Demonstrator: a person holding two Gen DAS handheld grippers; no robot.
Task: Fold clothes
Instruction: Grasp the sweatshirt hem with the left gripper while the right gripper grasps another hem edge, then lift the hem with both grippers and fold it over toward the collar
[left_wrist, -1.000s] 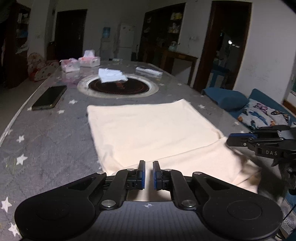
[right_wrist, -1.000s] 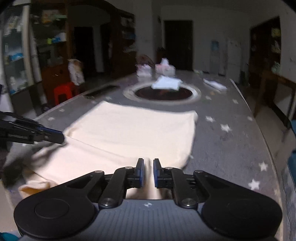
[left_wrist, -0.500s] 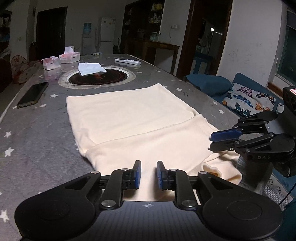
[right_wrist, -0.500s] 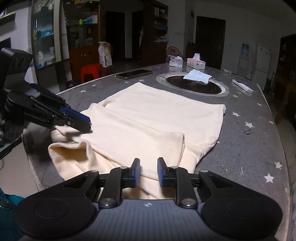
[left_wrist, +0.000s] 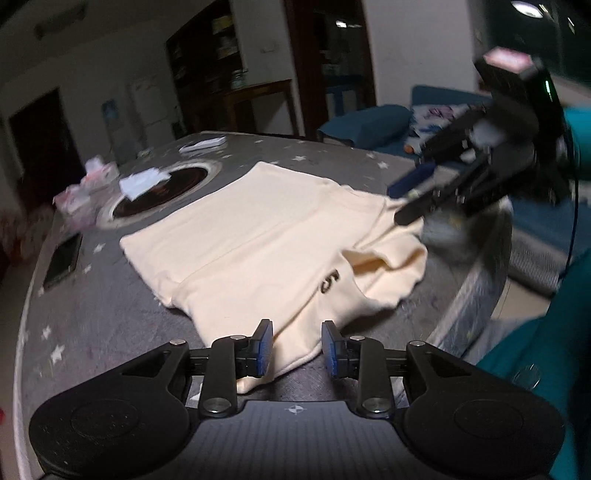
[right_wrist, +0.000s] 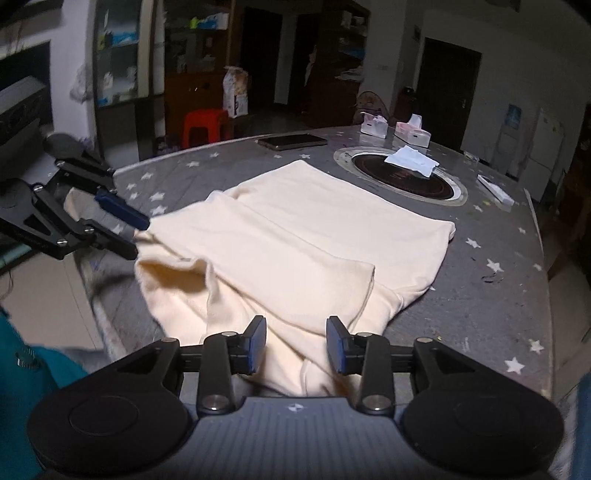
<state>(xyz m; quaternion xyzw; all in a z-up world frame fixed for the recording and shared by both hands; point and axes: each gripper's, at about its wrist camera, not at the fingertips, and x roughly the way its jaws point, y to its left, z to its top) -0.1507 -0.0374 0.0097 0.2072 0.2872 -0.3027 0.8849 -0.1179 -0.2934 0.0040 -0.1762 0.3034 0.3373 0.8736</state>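
Two claws hang over the near end of a cream garment (right_wrist: 295, 236) that lies on the grey star-patterned counter (right_wrist: 491, 295). The left claw (left_wrist: 296, 347) has its pads spread, with the garment's near corner lying between and under them; the right claw (right_wrist: 296, 343) is likewise spread wide over the rumpled near hem, gripping nothing. The garment's long axis runs from the near counter edge away toward the round dark inset (right_wrist: 402, 177), its far end flat, its near end bunched and reaching the counter's rim. A black numeral 5 (left_wrist: 328, 281) shows on the fabric. Bare counter lies to both long sides. Beyond the far end, a white tissue (right_wrist: 412, 160) rests on the inset, a phone (right_wrist: 291, 141) lies near the left edge, and two tissue boxes (right_wrist: 412, 133) stand at the back, tissue poking from each.
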